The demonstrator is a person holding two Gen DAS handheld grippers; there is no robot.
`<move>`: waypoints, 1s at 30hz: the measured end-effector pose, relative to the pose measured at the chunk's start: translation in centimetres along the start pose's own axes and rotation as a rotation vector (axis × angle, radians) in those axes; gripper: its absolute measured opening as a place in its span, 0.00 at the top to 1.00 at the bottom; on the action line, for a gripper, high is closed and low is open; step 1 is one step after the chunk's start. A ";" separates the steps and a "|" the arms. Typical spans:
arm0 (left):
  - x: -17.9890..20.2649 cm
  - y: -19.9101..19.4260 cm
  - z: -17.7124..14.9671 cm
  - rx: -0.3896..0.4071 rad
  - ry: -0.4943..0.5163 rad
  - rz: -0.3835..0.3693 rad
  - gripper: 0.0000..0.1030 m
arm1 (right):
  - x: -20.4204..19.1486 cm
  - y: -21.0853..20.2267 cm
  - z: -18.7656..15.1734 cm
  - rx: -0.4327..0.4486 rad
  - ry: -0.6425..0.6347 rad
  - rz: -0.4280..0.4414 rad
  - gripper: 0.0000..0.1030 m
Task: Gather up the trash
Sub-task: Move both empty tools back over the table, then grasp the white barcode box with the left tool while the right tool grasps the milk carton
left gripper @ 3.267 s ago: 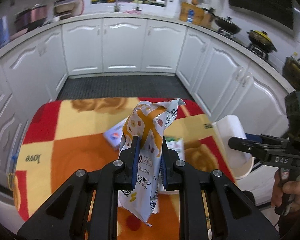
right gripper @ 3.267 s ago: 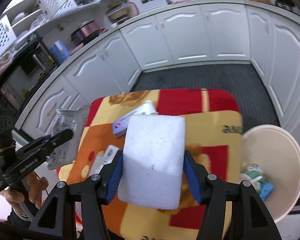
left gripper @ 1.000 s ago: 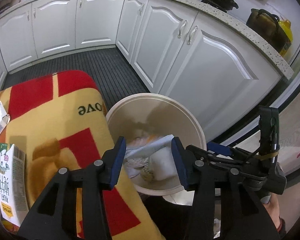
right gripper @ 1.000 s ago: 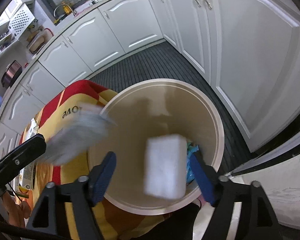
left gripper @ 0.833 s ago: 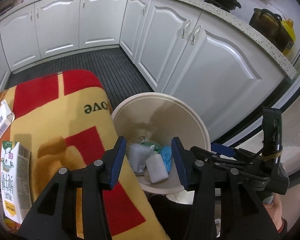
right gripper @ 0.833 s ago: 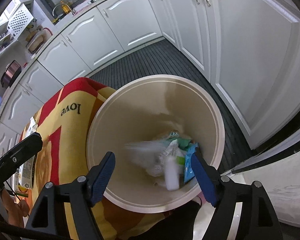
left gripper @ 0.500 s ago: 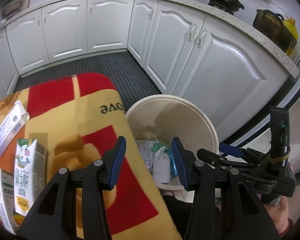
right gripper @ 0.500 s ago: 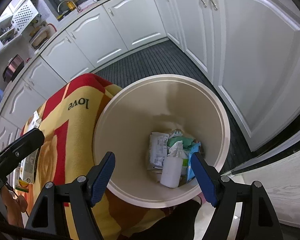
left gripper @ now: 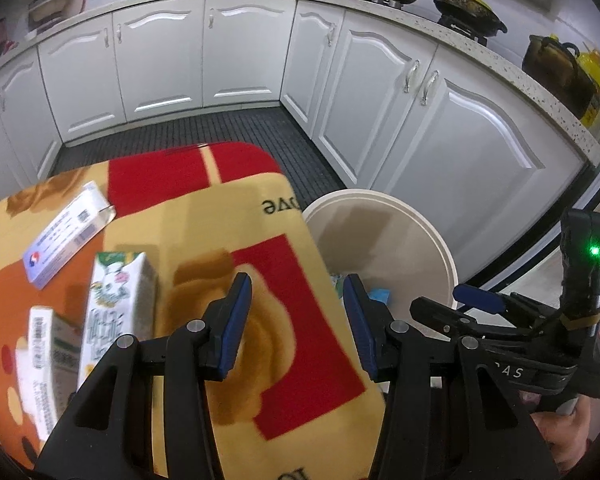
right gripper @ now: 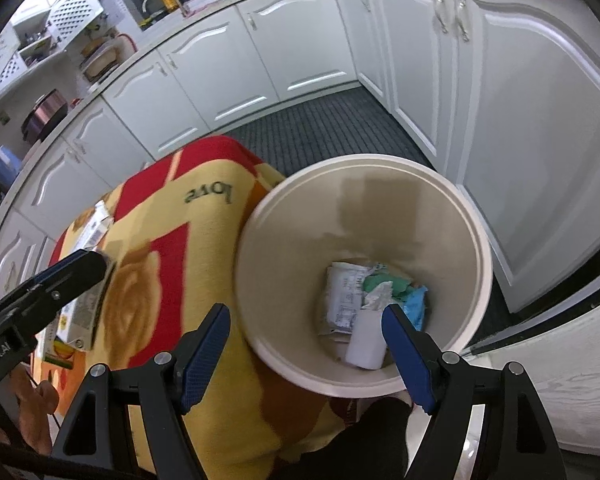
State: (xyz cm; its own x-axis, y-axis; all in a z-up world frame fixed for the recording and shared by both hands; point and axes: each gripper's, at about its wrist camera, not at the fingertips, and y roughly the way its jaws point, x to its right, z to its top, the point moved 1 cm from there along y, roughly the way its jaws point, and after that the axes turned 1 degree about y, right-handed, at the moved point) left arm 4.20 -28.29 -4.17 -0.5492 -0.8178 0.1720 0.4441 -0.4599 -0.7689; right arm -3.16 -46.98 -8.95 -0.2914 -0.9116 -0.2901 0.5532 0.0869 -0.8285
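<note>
My left gripper point(left gripper: 297, 284) hangs over the right end of the red and yellow blanket-covered table point(left gripper: 220, 208); its jaws are opening with nothing between them. My right gripper point(right gripper: 306, 312) is open and empty above the near rim of the cream round bin point(right gripper: 364, 160). In the bin lie a white foam block point(right gripper: 366, 340), a printed snack wrapper point(right gripper: 342, 300) and green and blue scraps point(right gripper: 396, 288). On the table's left lie a green and white milk carton point(left gripper: 116, 292), a flat blue and white box point(left gripper: 64, 236) and another carton point(left gripper: 40, 360).
The bin point(left gripper: 380, 196) stands on the floor against the table's right end. White cabinet doors point(left gripper: 400, 112) curve round behind it, with a dark ribbed floor mat point(left gripper: 204, 128) between. Pots point(left gripper: 464, 12) sit on the counter above. A hand point(left gripper: 560, 436) holds the right gripper's handle.
The wrapper and the foam block left the jaws, fell into the bin and settled there. Both grippers have since drawn back toward the table, and the cartons have come further into the left view.
</note>
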 end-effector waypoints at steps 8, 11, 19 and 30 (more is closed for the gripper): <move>-4.3 -3.4 -1.8 -0.013 -0.047 0.015 0.49 | -4.9 0.3 -0.5 -0.020 -0.066 0.065 0.25; -6.6 -4.9 -2.4 -0.011 -0.062 0.057 0.49 | -6.7 0.8 -0.7 -0.032 -0.090 0.089 0.25; -12.3 -7.6 -4.7 -0.021 -0.110 0.145 0.49 | -11.5 2.4 -1.0 -0.071 -0.148 0.147 0.25; -15.6 -5.1 -6.7 -0.084 -0.157 0.150 0.49 | -16.3 4.6 -1.2 -0.119 -0.197 0.187 0.25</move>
State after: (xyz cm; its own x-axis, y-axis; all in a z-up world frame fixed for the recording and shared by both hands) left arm 5.79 -10.83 -7.04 -0.3616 -0.9217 0.1401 0.4487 -0.3038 -0.8404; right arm 3.16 -31.28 -8.59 -0.0297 -0.9346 -0.3545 0.4839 0.2969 -0.8232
